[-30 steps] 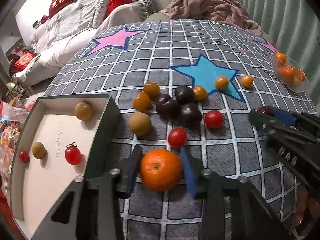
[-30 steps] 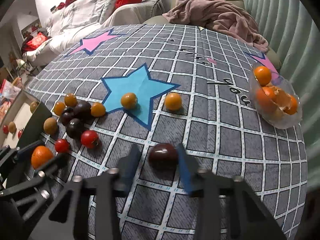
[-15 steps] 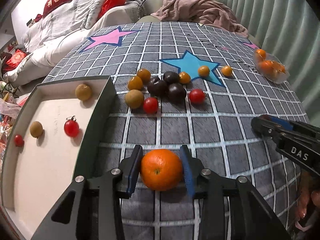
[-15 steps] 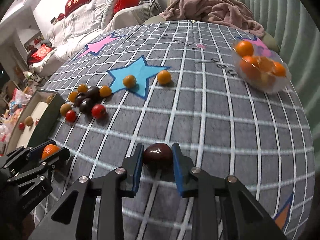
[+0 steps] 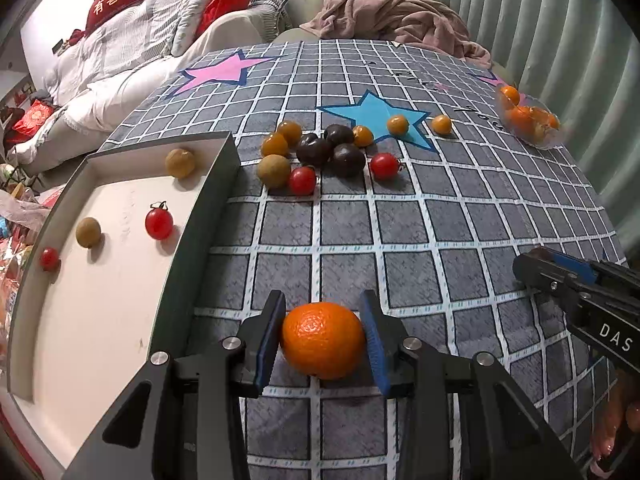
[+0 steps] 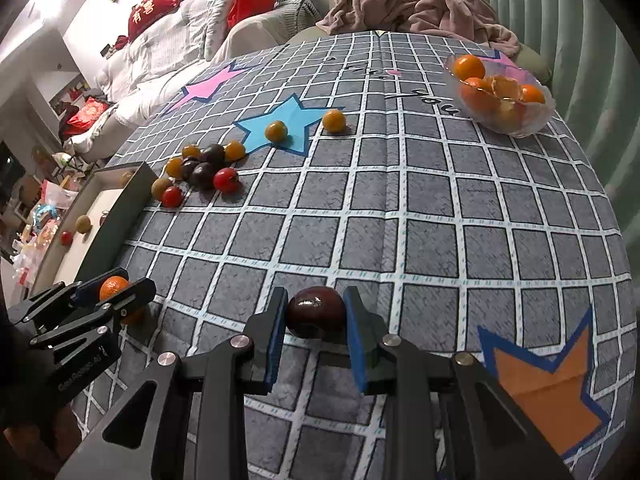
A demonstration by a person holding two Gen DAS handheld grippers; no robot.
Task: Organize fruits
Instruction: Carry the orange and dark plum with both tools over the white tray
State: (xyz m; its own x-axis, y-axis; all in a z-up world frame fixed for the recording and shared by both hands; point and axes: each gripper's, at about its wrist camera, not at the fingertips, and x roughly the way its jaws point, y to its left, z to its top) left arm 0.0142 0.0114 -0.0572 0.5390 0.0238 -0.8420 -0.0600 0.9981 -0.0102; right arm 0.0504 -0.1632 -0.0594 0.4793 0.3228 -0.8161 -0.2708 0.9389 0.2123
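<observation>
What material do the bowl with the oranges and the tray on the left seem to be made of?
The bowl looks like clear glass or plastic, glossy: the oranges show through its wall. The tray looks like cardboard or thin board, matte: flat grey walls, a plain white floor, sharp folded corners. Neither is certain.

Left wrist view looks forward along its fingers, close over the tablecloth (image 5: 400, 240), beside the tray (image 5: 216, 184). Right wrist view faces likewise from further right. Both share the blue star (image 5: 372, 114) (image 6: 288, 120) and glass bowl (image 5: 532, 136) (image 6: 516, 128).
</observation>
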